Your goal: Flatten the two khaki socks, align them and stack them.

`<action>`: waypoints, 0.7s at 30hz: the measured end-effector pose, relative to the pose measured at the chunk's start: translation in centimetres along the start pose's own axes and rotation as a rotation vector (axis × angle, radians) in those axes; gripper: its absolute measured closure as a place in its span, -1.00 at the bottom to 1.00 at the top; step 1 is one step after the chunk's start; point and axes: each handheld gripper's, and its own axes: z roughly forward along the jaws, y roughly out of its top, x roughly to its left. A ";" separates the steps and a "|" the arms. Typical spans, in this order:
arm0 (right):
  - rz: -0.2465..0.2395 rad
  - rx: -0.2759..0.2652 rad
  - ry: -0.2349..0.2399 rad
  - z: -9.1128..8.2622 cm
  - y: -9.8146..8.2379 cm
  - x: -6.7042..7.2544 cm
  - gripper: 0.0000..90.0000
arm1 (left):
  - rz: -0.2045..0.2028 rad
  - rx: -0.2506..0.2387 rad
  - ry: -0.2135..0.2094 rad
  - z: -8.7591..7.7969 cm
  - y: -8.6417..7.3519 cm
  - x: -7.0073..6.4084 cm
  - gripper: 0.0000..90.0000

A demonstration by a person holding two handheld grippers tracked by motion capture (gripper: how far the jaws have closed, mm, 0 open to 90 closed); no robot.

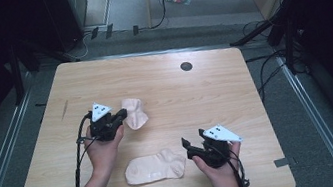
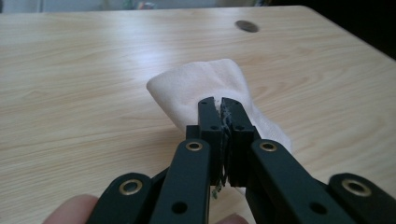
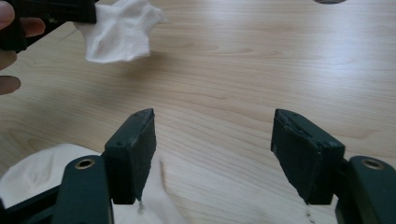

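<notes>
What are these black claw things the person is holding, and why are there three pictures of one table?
They are hand-held grippers with two jaws each, and each carries a camera. One picture looks down from above the wooden table. The other two look along each gripper's own jaws. The left gripper is shut on a pale sock and holds it. The right gripper has its jaws apart, nothing between them, just beside a second sock lying flat near the person.

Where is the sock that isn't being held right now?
In the high view, the loose sock lies flat on the table near its front edge, between the person's two forearms, just left of the right tool, whose jaws stand open.
</notes>
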 end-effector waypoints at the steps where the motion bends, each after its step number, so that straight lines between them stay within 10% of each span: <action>1: 0.000 0.000 0.000 0.0 0.0 0.0 -0.30 | 0.003 -0.006 -0.014 -0.4 0.0 -0.5 0.98; 9: 0.037 -0.003 0.122 2.0 0.7 1.7 0.00 | 0.001 -0.058 -0.101 -2.3 -0.6 -3.4 0.98; 21: 0.063 0.001 0.251 3.6 1.0 2.6 -0.11 | 0.012 -0.103 -0.190 -3.0 -2.1 -5.5 0.98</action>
